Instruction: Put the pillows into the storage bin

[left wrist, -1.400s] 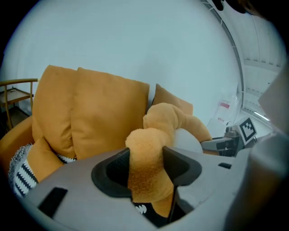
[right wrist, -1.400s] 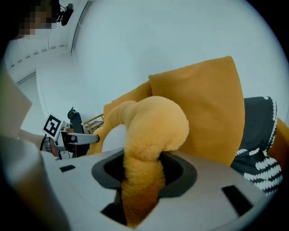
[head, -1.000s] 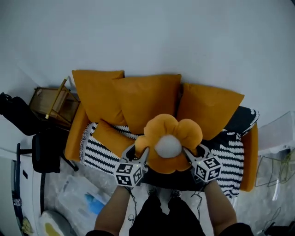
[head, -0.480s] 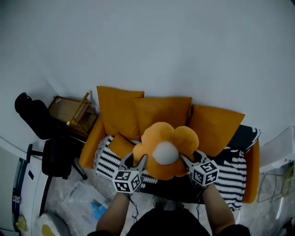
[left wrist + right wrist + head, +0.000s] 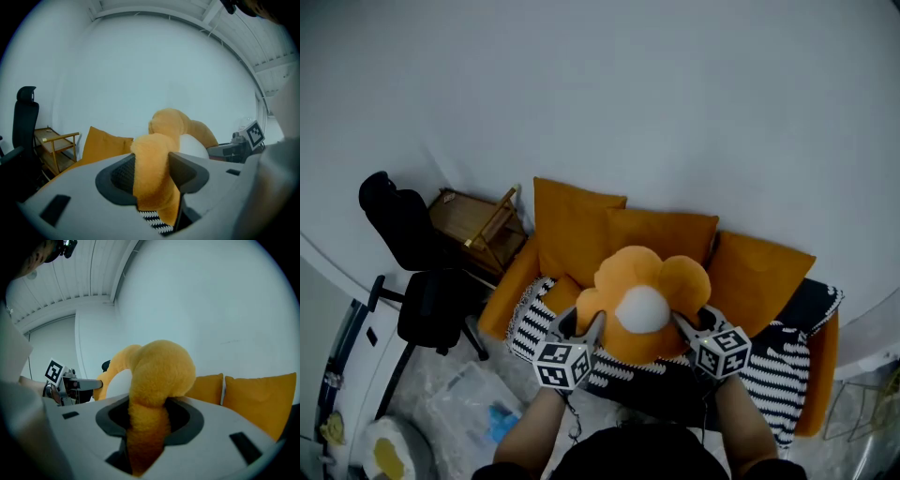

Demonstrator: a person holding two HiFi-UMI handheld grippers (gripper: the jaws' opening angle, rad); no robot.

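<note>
An orange flower-shaped pillow (image 5: 649,302) with a white centre hangs in the air above the sofa, gripped from both sides. My left gripper (image 5: 579,324) is shut on its left petal (image 5: 152,176), which is squeezed between the jaws. My right gripper (image 5: 686,322) is shut on the right petal (image 5: 157,380). Three square orange pillows (image 5: 661,240) lean against the back of the orange sofa (image 5: 511,291), and a smaller orange cushion (image 5: 561,293) lies on its striped cover. No storage bin shows in any view.
A black-and-white striped cover (image 5: 778,370) lies over the sofa seat. A wooden side table (image 5: 478,223) and a black office chair (image 5: 417,281) stand to the left. Clear plastic bags (image 5: 469,408) lie on the floor at lower left. A white wall (image 5: 628,94) rises behind.
Both grippers have lifted the flower pillow higher off the sofa. The sofa and its pillows now sit lower and further right in the head view, and more of the chair shows.
</note>
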